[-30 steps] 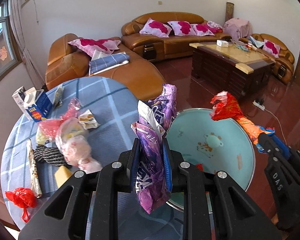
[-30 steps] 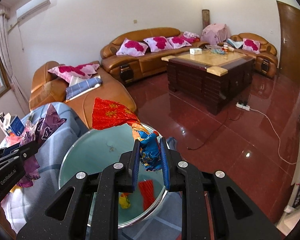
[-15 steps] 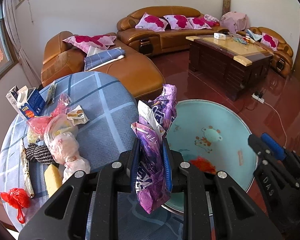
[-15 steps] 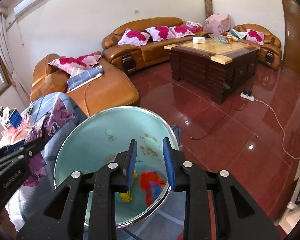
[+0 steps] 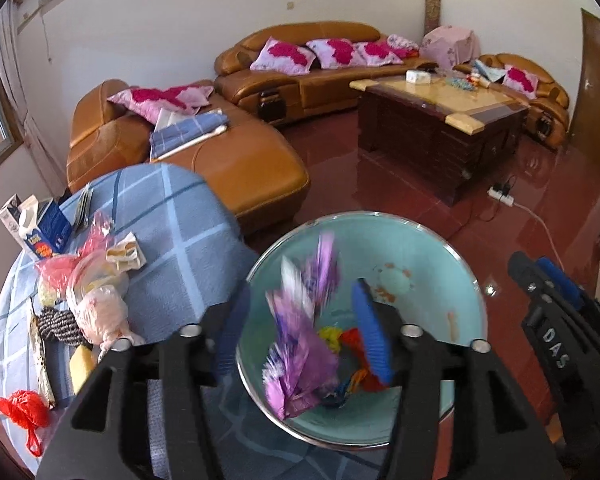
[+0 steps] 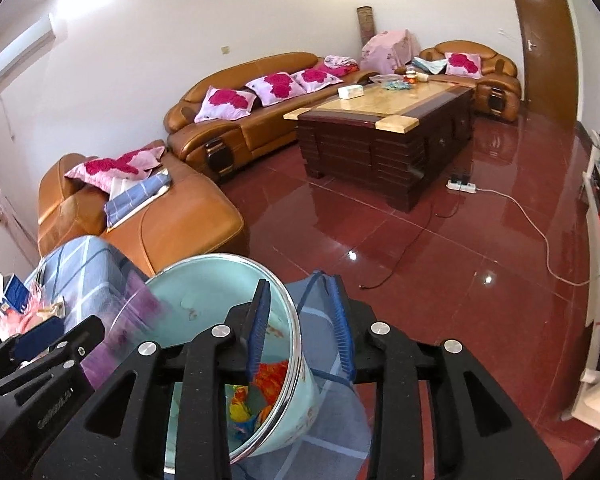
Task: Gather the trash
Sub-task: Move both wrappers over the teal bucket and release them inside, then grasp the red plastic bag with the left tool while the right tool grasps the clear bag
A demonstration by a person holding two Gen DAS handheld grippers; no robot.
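Left gripper [image 5: 300, 336]: fingers spread wide, gripping nothing; poised over the near rim of the basin.
Purple wrapper [image 5: 300, 344]: motion-blurred, loose between the spread left fingers and touching neither; it sits within the basin's outline, low end over the trash already inside.
Basin [image 5: 432, 272]: round, pale teal inside, metal rim; stands at the edge of the worktop, toward the sofa and red floor.
Basin contents: red wrapper [image 6: 272, 376] and yellow scrap [image 6: 238, 404] lying on the bottom, close together.
Right gripper [image 6: 302, 326]: fingers spread, nothing between them; left finger over the basin, right finger outside its rim.
Worktop [image 5: 168, 240]: round, covered in blue checked cloth.
Uncollected trash, left part of worktop: pink plastic bags [image 5: 96, 300] bunched together; red bag [image 5: 22, 412] near the edge; milk carton [image 5: 36, 224] upright at the far side; dark knitted piece [image 5: 56, 324] just beside the pink bags.
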